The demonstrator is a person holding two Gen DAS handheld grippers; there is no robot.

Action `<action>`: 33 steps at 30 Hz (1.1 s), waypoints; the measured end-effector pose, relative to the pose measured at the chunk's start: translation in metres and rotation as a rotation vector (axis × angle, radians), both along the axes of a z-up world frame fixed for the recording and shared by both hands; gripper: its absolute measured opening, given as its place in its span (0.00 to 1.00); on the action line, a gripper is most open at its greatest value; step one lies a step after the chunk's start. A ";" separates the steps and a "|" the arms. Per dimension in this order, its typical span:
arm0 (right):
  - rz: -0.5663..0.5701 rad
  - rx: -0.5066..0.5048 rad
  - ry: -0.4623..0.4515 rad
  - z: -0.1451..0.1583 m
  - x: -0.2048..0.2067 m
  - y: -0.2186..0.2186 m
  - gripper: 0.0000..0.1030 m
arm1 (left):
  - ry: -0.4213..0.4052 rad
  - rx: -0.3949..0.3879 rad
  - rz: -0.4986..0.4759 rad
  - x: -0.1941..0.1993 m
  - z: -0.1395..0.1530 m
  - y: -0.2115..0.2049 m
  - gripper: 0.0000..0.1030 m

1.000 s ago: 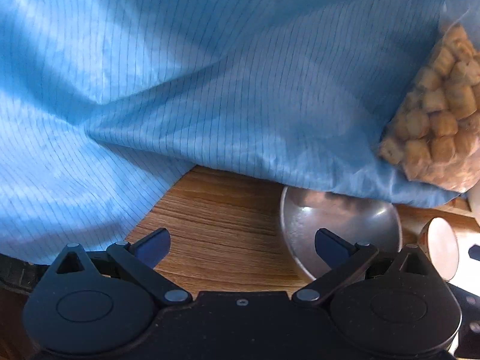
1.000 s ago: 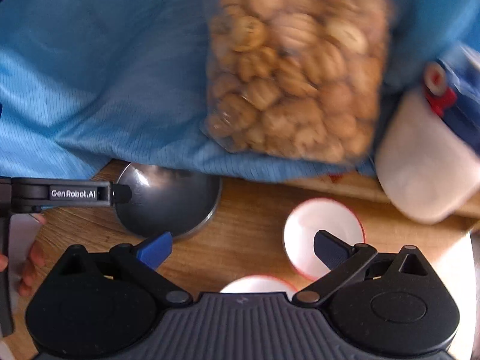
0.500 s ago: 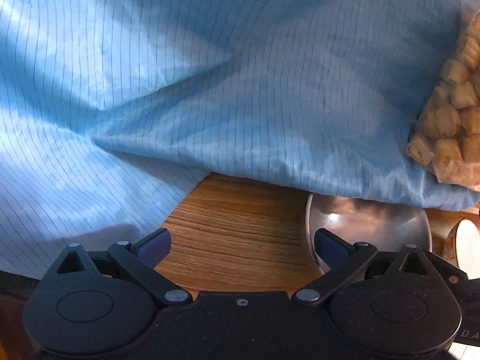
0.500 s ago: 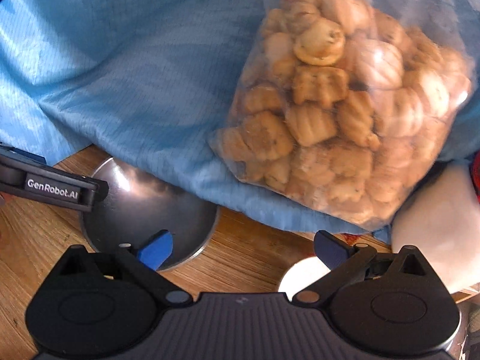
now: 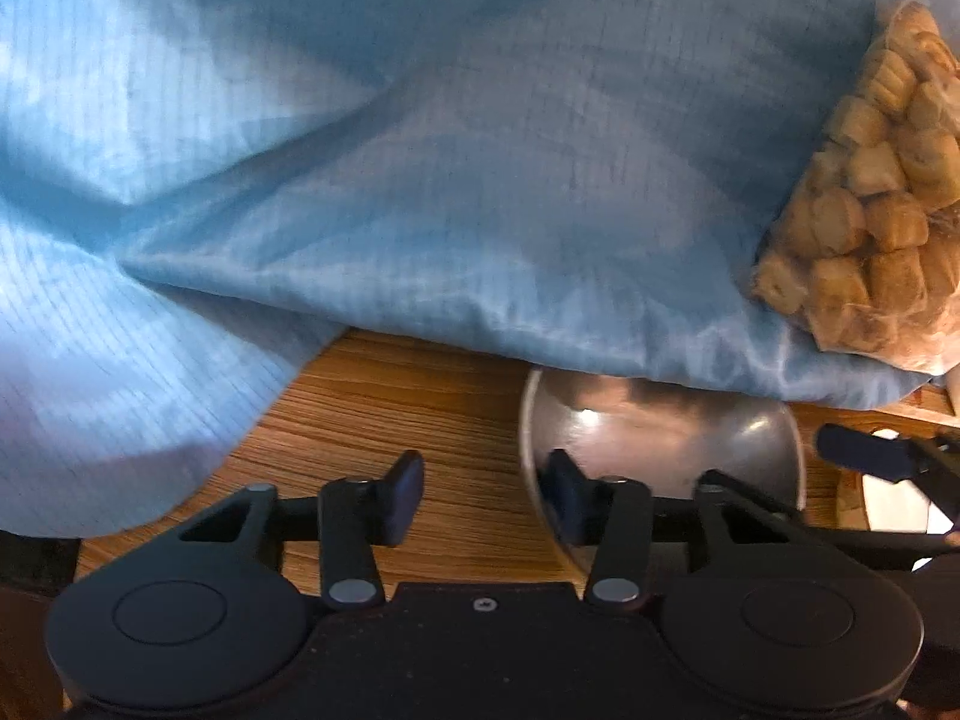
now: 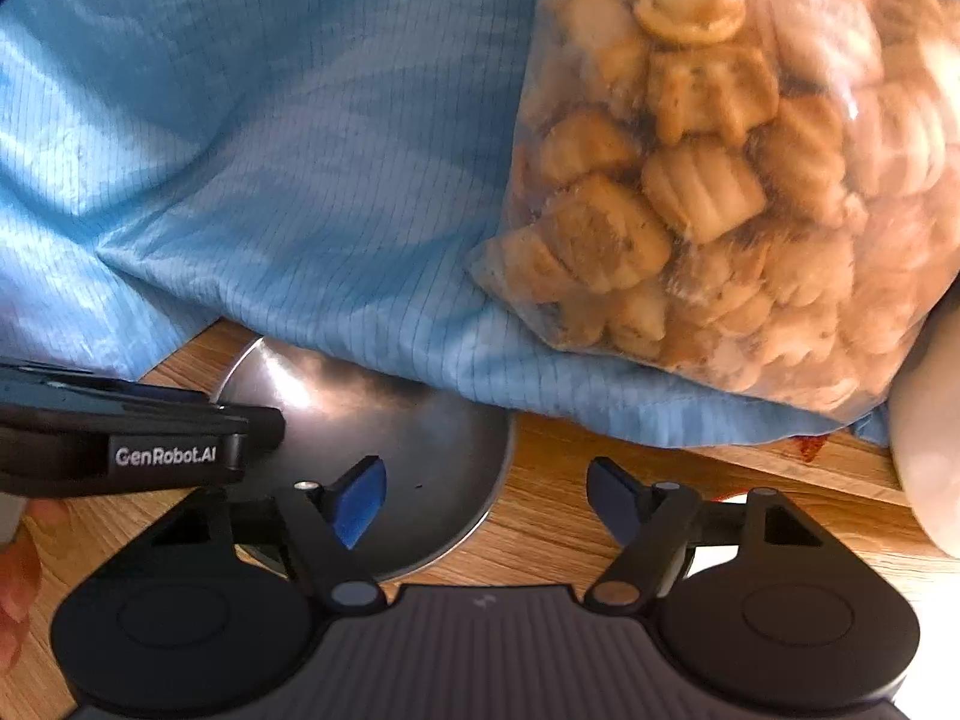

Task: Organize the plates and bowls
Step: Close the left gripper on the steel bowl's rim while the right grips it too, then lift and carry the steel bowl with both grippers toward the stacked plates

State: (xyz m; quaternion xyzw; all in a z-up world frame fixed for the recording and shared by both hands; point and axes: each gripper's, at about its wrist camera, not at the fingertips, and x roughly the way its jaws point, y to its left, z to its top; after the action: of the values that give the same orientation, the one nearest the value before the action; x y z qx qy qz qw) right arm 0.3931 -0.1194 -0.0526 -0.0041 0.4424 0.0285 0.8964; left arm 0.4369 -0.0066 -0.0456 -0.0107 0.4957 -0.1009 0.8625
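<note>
Both tongs have just been closing on the steel bowl. Left tongs are straddling its rim, not yet pinching; right tongs, wider, likewise.

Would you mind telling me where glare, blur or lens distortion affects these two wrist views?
Left wrist view: a bright glint sits on the round steel bowl, the blue striped cloth looks soft, and dark fisheye corners frame the picture. Right wrist view: a reflection streaks the same bowl, sunlight washes out the clear bag of biscuits towards the right edge, and the wooden tabletop stays fairly sharp.
</note>
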 end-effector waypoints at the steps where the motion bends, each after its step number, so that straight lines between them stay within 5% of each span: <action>1: -0.002 0.008 0.006 -0.003 0.003 -0.001 0.70 | 0.013 -0.011 -0.001 0.001 -0.001 -0.001 0.40; 6: -0.042 0.130 0.044 -0.008 0.003 -0.008 0.44 | 0.087 -0.113 -0.001 0.005 -0.007 -0.002 0.21; 13: -0.101 0.335 0.096 -0.012 -0.011 -0.023 0.26 | 0.093 -0.103 -0.028 -0.017 -0.008 0.010 0.21; 22: -0.074 0.437 0.069 -0.015 -0.047 -0.005 0.25 | 0.081 -0.024 -0.035 -0.061 0.005 0.031 0.23; 33: 0.069 0.493 -0.030 0.025 -0.082 0.018 0.25 | -0.032 0.011 0.056 -0.112 0.059 0.056 0.24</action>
State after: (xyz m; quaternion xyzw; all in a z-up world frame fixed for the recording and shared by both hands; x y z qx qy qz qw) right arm 0.3116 -0.1011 -0.0280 0.1993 0.4081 0.1660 0.8753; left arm 0.3252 0.0495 0.0136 -0.0180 0.4820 -0.0743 0.8728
